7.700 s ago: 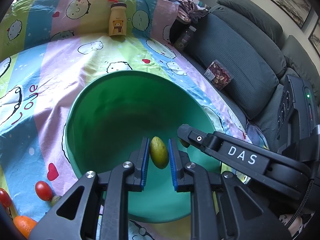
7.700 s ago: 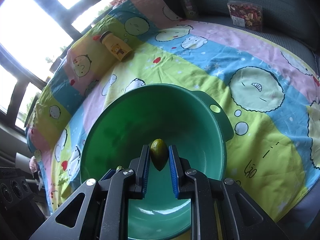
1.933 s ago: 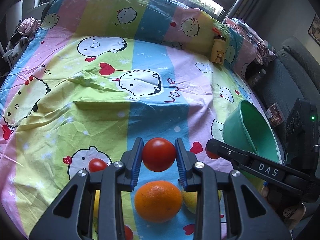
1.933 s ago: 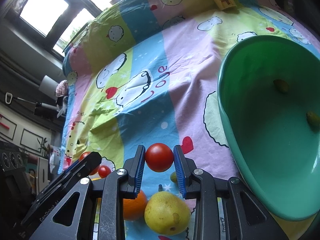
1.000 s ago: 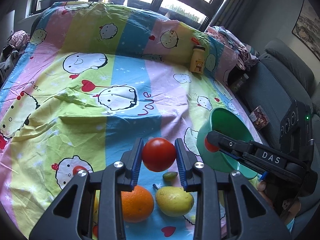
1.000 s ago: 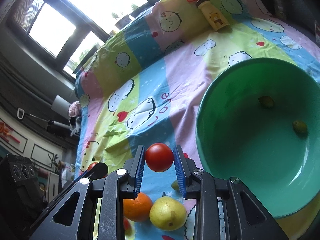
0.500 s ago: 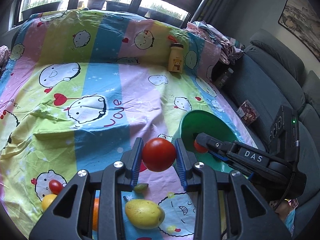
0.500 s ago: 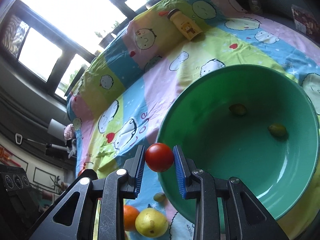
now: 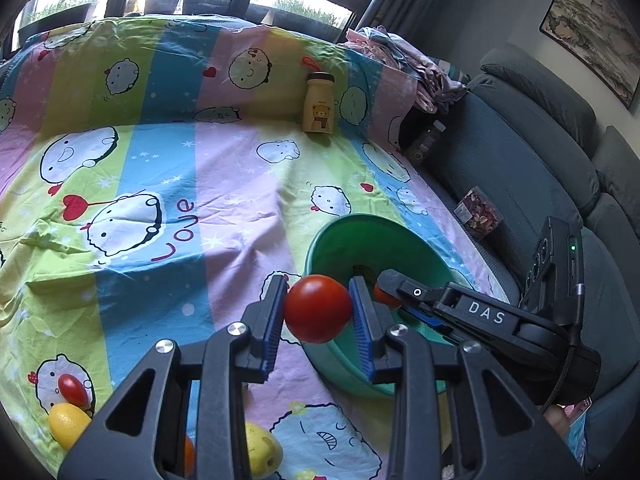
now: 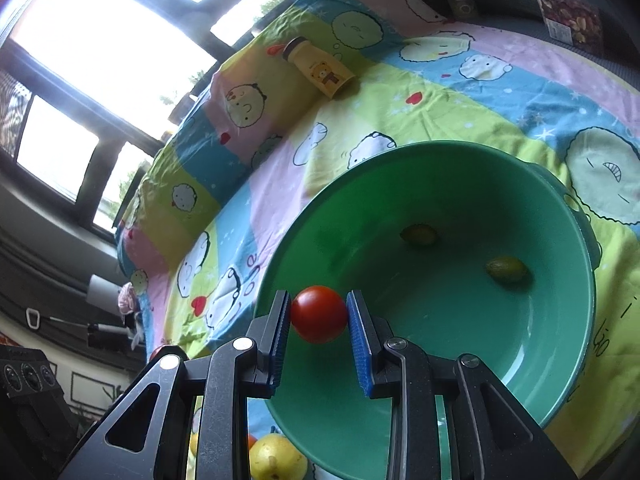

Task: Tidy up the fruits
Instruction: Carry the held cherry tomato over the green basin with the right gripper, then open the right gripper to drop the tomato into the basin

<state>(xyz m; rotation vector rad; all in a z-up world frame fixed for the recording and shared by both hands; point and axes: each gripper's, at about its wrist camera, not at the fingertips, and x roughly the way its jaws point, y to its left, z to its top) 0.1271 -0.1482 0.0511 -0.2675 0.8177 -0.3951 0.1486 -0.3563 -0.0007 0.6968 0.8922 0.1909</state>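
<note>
My left gripper is shut on a red tomato, held above the bedsheet just left of the green basin. My right gripper is shut on a smaller red tomato, held over the basin's near left rim. In the left wrist view the right gripper reaches in from the right over the basin. Two small green fruits lie inside the basin. A pear, a lemon and a small tomato lie on the sheet at the lower left.
A colourful cartoon bedsheet covers the surface. A yellow bear bottle stands at the far side. A grey sofa runs along the right, with a snack packet, a dark bottle and a pile of clothes.
Both grippers have carried their tomatoes rightward from the fruit pile to the basin. The basin now fills the right wrist view, and the loose fruits have slid to the lower left.
</note>
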